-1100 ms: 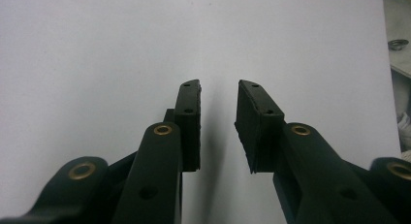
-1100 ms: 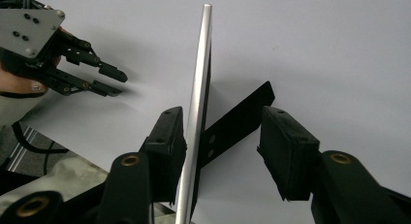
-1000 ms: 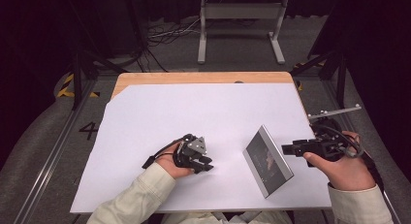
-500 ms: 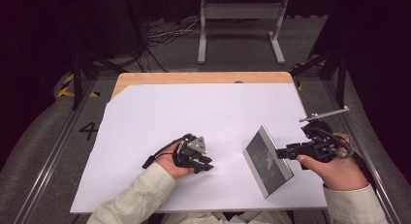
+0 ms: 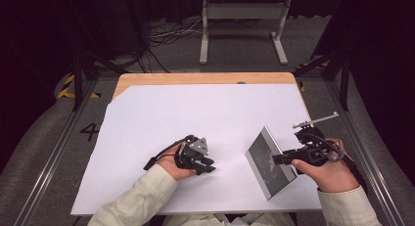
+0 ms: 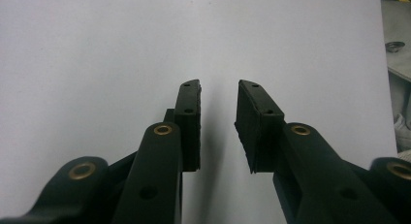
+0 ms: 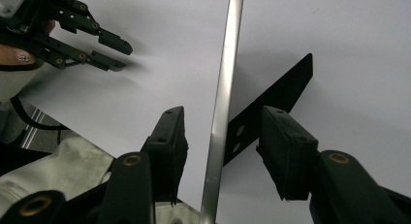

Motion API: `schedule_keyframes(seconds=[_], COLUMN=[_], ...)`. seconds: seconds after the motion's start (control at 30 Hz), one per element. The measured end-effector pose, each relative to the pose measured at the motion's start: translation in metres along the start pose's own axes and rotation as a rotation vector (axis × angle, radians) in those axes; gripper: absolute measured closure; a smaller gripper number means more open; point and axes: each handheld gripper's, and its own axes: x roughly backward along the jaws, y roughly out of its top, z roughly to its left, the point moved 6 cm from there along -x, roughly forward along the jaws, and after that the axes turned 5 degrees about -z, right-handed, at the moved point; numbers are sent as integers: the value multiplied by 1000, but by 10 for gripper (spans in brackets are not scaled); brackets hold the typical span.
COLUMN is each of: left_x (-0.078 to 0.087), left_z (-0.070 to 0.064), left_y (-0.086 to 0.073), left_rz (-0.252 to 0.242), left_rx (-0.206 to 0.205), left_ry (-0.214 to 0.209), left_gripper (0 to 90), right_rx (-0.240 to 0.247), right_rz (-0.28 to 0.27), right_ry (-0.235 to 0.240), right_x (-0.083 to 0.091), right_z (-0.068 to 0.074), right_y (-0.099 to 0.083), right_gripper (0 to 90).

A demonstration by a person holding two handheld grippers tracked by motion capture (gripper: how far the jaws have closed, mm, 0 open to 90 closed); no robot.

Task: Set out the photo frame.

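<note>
Metal-edged panel (image 5: 270, 163), dark-faced and propped on edge on the white tabletop (image 5: 195, 118) toward five o'clock, stands between the spread jaws of the right claw (image 5: 277, 159), probably so it can be pinched by its thin rim; contact is not yet evident. What the panel is stays unclear, its back hidden. Left claw (image 5: 209, 166) rests open and empty near six o'clock.

text: "4" | on: floor (image 5: 90, 132) | left of table (image 5: 195, 79)
</note>
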Motion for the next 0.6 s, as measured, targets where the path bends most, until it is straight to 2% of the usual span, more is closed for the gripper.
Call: schedule_keyframes(seconds=[0.2, 0.5, 0.6], left_x=[0, -1, -1], left_z=[-1, -1, -1], left_y=[1, 0, 0], left_rz=[-3, -1, 0], left_rx=[-2, 0, -1], left_ry=[-1, -4, -5], left_gripper=[712, 713, 713], right_rx=[-3, -5, 2], right_rz=[7, 20, 33], right_ry=[-4, 0, -4], right_x=[-7, -14, -17], right_z=[0, 1, 2], right_y=[-2, -3, -4], right_gripper=[568, 584, 626])
